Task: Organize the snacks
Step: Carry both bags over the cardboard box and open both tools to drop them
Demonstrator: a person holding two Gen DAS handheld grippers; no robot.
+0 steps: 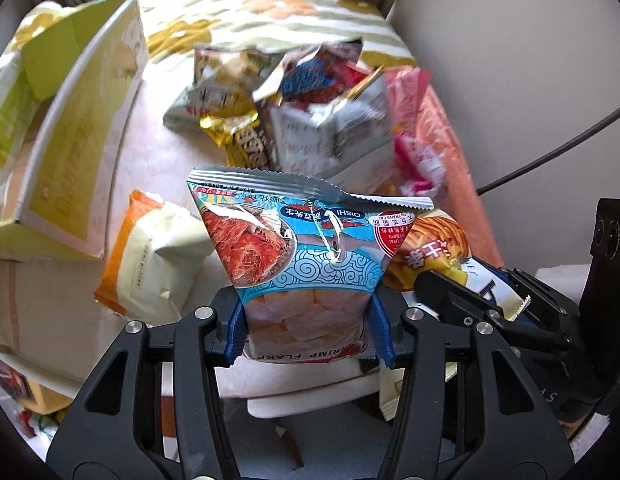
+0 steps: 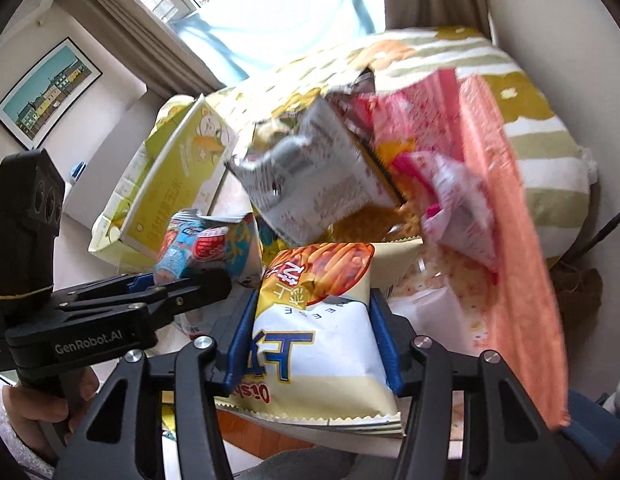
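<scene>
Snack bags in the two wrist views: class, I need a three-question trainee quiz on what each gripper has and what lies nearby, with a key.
1. True or false: the left gripper is shut on the blue shrimp flake bag.
2. Multiple choice: the right gripper holds A) a drink can, B) the white and yellow chip bag, C) nothing.
3. Fill in: in the left wrist view, the open yellow-green ____ lies to the left of the loose snack pile.

Key: 1 true; 2 B; 3 box.
</scene>
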